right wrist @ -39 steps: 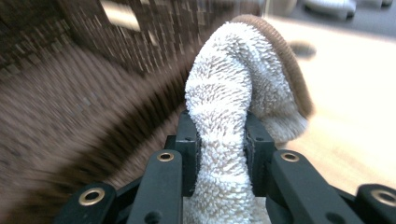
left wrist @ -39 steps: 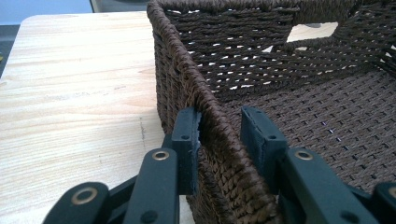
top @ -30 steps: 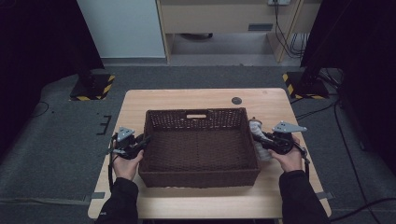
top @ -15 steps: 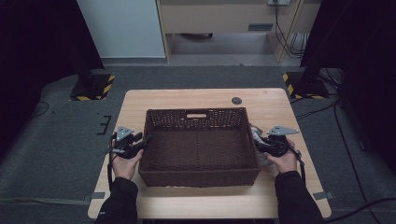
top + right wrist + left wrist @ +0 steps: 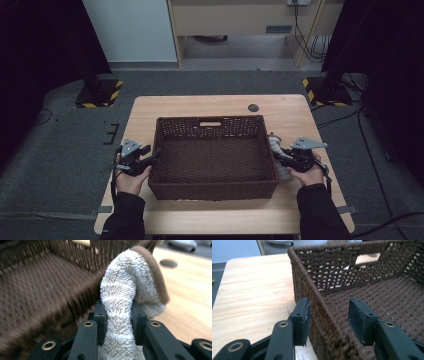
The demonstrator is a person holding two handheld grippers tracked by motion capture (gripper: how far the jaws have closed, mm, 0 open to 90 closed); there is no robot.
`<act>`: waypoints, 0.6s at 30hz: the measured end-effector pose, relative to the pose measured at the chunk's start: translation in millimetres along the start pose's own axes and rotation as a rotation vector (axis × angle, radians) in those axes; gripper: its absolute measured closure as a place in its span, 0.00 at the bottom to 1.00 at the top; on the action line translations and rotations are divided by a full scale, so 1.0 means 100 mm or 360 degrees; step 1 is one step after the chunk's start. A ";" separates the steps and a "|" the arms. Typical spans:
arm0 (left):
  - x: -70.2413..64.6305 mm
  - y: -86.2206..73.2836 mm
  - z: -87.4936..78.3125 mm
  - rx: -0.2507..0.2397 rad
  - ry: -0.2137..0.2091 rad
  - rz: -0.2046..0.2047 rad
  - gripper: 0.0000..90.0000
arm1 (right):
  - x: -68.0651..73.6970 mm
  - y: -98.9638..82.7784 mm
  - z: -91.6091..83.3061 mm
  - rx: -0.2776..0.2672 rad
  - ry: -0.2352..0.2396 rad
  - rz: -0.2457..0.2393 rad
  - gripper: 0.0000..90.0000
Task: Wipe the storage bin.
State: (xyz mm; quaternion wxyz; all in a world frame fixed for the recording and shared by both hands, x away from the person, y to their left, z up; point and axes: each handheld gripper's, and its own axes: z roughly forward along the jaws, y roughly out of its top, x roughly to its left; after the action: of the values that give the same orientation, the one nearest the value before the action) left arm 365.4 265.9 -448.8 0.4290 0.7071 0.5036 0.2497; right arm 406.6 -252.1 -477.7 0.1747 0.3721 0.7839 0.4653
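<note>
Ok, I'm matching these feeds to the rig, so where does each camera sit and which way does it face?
High view: above the person's side, looking forward and down on the table; forearms, left gripper and right gripper show.
Left gripper view: rides that gripper, looking along its jaws, just opened, astride the basket's side wall.
Right gripper view: rides that gripper, jaws clamping a white towel beside the basket.
Shared: all three show the brown wicker basket.

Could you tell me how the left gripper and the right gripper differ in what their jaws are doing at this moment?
The left gripper has just been opening; its jaws straddle the basket wall without pinching it. The right gripper is shut on the towel, a soft white cloth. The left reaches over the basket's left wall; the right sits outside its right wall. Both flank the basket on the table.
</note>
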 end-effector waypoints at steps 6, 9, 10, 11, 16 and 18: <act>0.00 -0.07 0.03 0.0063 -0.0027 -0.0015 0.63 | 0.01 -0.18 0.21 0.0171 0.0001 0.0004 0.81; 0.02 -0.09 0.04 0.0068 -0.0054 -0.0054 0.67 | 0.01 -0.18 0.20 0.0171 0.0003 0.0013 0.81; 0.03 -0.10 0.04 0.0057 -0.0061 -0.0075 0.68 | 0.01 -0.16 0.18 0.0164 0.0000 0.0018 0.81; 0.03 -0.10 0.04 0.0050 -0.0065 -0.0092 0.68 | 0.01 -0.14 0.15 0.0147 -0.0002 0.0010 0.81; 0.00 -0.09 0.04 0.0058 -0.0029 -0.0083 0.71 | 0.04 0.04 -0.12 -0.0053 -0.0013 -0.0001 0.81; 0.01 -0.09 0.04 0.0056 -0.0029 -0.0094 0.72 | 0.06 0.09 -0.22 -0.0122 -0.0012 -0.0003 0.81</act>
State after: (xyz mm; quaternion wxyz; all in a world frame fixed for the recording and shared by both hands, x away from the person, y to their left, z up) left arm 364.1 266.3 -459.1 0.4281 0.7017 0.5246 0.2216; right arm 392.2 -258.0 -458.5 0.1922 0.3662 0.7651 0.4935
